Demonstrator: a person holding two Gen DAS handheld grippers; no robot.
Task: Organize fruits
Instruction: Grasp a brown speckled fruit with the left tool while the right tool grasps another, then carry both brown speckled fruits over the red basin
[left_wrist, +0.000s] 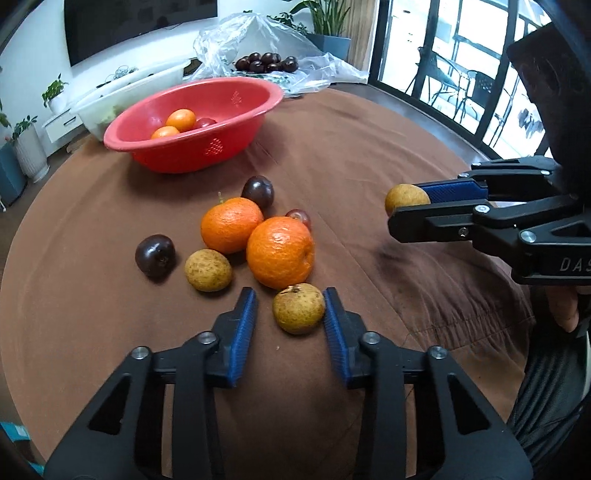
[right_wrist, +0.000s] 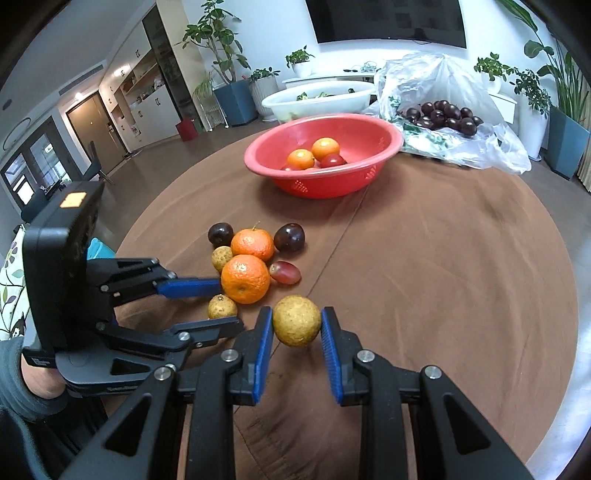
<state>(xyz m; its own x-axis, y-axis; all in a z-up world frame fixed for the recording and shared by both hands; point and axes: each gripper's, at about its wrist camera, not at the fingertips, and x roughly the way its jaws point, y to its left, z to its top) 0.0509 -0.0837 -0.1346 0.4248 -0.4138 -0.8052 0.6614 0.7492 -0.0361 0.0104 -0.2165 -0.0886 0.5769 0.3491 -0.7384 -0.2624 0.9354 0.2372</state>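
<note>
My left gripper (left_wrist: 290, 308) is open around a tan longan (left_wrist: 298, 309) lying on the brown cloth; the right pad touches it, the left stands off. My right gripper (right_wrist: 296, 325) is shut on another longan (right_wrist: 296, 321), held above the cloth; it also shows in the left wrist view (left_wrist: 405, 198). Loose fruit lies in a cluster: two oranges (left_wrist: 279, 252) (left_wrist: 231, 224), a third longan (left_wrist: 208, 270), two dark plums (left_wrist: 154, 255) (left_wrist: 258, 191), a red grape (left_wrist: 298, 218). The red basket (left_wrist: 236, 146) holds oranges and red fruit.
A clear plastic bag (right_wrist: 443, 110) with several dark plums lies behind the basket. A white tub (right_wrist: 317, 99) stands at the table's far edge. The brown cloth (right_wrist: 443, 277) spreads bare to the right of the fruit. Potted plants and windows surround the table.
</note>
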